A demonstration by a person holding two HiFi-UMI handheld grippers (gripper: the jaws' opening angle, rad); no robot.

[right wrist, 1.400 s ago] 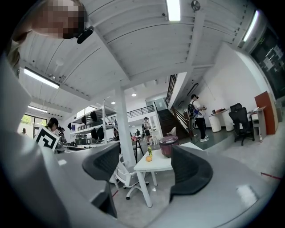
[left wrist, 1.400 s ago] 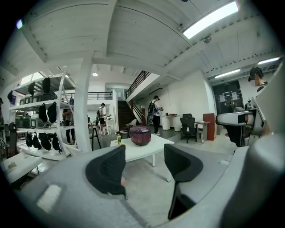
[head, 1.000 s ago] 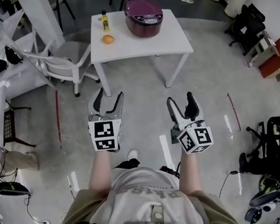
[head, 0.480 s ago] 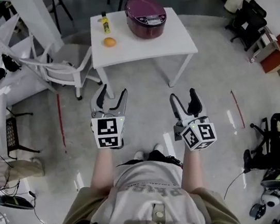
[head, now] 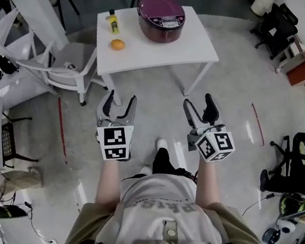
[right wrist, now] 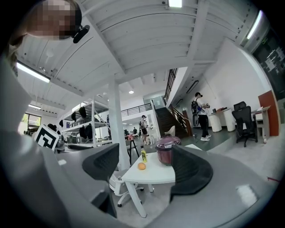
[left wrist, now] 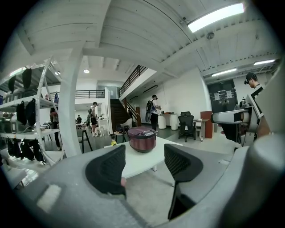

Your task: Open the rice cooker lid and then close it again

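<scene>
Nothing's happening at the white table (head: 156, 54) yet, the person is standing well short of it with both tools held out in front and aimed that way, I'd guess to line up the approach. The left gripper (head: 121, 101) has its jaws spread with nothing between them, and the right gripper (head: 198, 106) is the same, wide and empty. The maroon rice cooker (head: 162, 17) sits lid down on the table's far right part, with an orange (head: 117, 44) and a yellow bottle (head: 112, 22) to its left. Glossy pale floor (head: 157, 118), white chair (head: 68, 68) off left.
</scene>
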